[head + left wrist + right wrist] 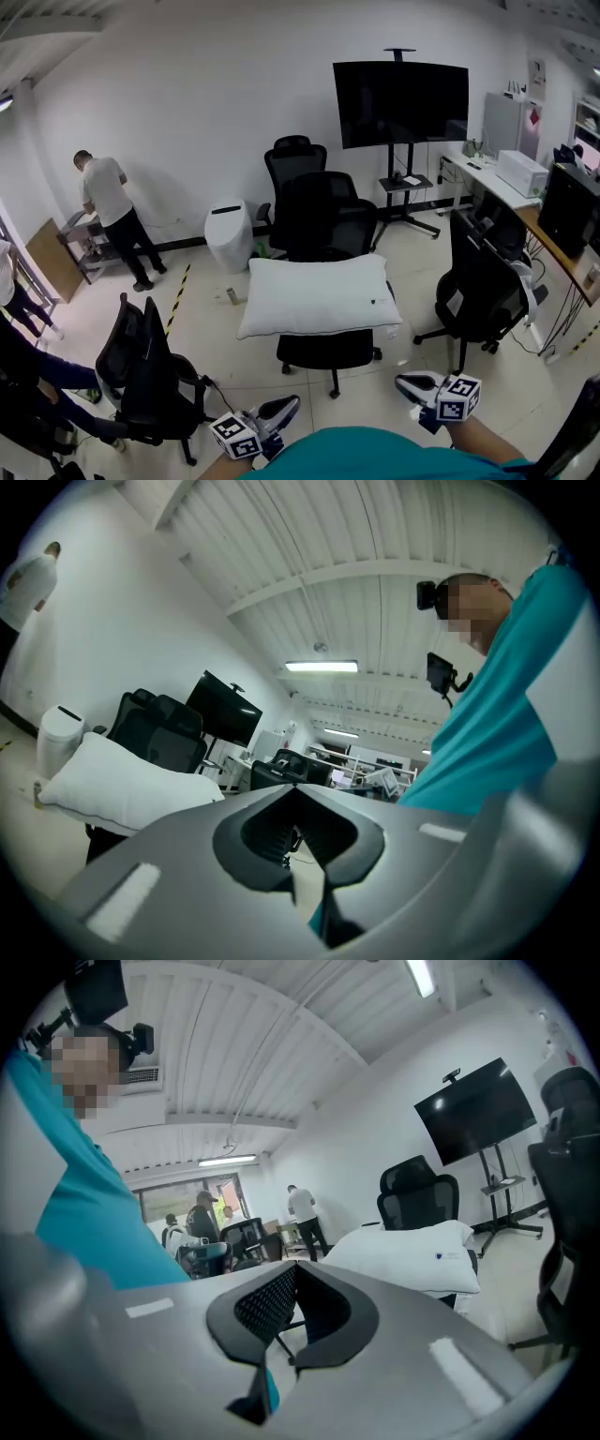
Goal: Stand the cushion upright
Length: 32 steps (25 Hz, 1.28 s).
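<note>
A white cushion (319, 295) lies flat across the seat of a black office chair (325, 351) in the middle of the room. It also shows at the left of the left gripper view (122, 780) and right of centre in the right gripper view (412, 1246). My left gripper (284, 409) and right gripper (410, 382) sit low by my body, both well short of the cushion and pointing toward it. Both grippers, left (298, 787) and right (296, 1265), are shut with nothing between their tips.
More black office chairs stand at the left (145, 370), at the right (483, 281) and behind the cushion (319, 211). A white bin (230, 234), a TV on a stand (401, 101), a desk (506, 187) and a person (112, 216) line the back and sides.
</note>
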Each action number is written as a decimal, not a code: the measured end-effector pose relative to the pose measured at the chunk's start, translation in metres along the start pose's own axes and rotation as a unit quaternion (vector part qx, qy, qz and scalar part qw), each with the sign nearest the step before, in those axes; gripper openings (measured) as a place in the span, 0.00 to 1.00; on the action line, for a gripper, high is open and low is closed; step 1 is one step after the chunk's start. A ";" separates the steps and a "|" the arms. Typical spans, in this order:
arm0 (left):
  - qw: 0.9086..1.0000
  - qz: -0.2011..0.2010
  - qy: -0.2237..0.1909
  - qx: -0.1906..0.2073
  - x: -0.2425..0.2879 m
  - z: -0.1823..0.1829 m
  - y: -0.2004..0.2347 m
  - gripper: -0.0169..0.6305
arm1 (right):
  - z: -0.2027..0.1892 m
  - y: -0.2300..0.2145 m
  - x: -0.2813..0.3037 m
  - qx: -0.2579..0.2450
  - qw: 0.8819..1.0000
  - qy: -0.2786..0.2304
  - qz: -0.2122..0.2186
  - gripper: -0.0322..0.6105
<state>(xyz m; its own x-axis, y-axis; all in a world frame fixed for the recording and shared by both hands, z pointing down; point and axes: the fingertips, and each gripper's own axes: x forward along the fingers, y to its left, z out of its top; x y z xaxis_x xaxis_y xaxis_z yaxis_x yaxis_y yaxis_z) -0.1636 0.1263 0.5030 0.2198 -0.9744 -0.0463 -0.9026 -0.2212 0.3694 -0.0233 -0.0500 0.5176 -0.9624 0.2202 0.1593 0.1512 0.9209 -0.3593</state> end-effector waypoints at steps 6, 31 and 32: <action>0.998 -0.045 0.039 0.021 0.026 0.029 0.069 0.05 | 0.024 -0.031 0.052 0.020 0.999 -0.011 -0.030 0.05; 0.689 -0.305 0.441 0.488 0.408 -0.003 0.243 0.51 | 0.055 -0.334 0.051 0.076 0.996 -0.030 -0.044 0.05; 0.669 -0.326 0.446 0.497 0.420 -0.011 0.247 0.53 | 0.053 -0.338 0.049 0.078 0.995 -0.032 -0.055 0.05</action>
<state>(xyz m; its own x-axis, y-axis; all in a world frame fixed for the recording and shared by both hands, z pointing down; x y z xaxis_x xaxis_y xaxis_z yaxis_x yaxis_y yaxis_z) -0.2902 -0.3372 0.5851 0.4194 -0.3458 0.8394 -0.2102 -0.9365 -0.2808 -0.1337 -0.3673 0.5982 -0.9845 0.0953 0.1475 0.0124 0.8757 -0.4827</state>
